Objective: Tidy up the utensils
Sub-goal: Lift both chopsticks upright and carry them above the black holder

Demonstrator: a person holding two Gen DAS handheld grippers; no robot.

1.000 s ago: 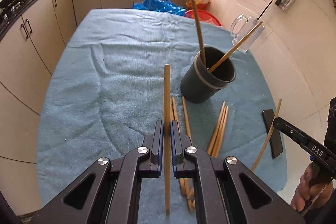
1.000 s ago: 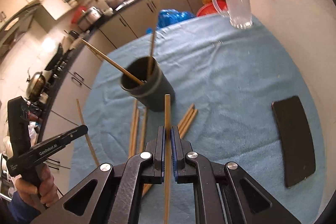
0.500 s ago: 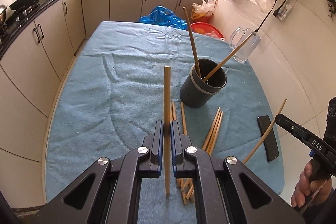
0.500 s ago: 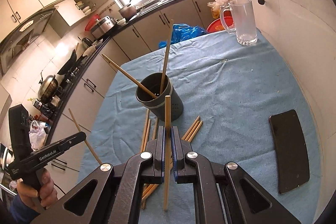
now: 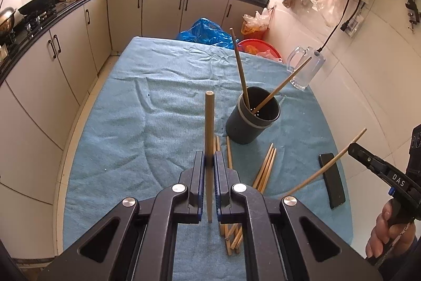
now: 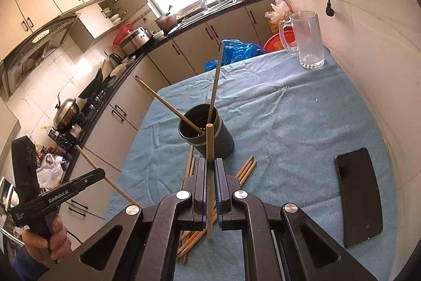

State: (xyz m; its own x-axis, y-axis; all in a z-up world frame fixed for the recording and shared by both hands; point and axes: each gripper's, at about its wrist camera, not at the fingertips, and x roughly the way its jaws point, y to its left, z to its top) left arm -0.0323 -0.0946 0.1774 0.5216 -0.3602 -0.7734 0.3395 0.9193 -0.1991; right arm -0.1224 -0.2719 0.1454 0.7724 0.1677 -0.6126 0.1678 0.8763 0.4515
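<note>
Both grippers, left gripper (image 5: 209,165) and right gripper (image 6: 209,167), each squeeze one chopstick (image 5: 209,128) up high, probably to drop it in. Below, the blue table (image 5: 158,86) holds the dark cup (image 5: 251,120) near loose chopsticks (image 5: 265,167).

You can see a blue cloth (image 5: 163,96) covering the table. A black phone (image 6: 359,203) lies flat on it at four o'clock. A clear glass mug (image 6: 306,40) stands at one o'clock. A blue plastic bag (image 5: 208,32) sits past the table's far edge.
</note>
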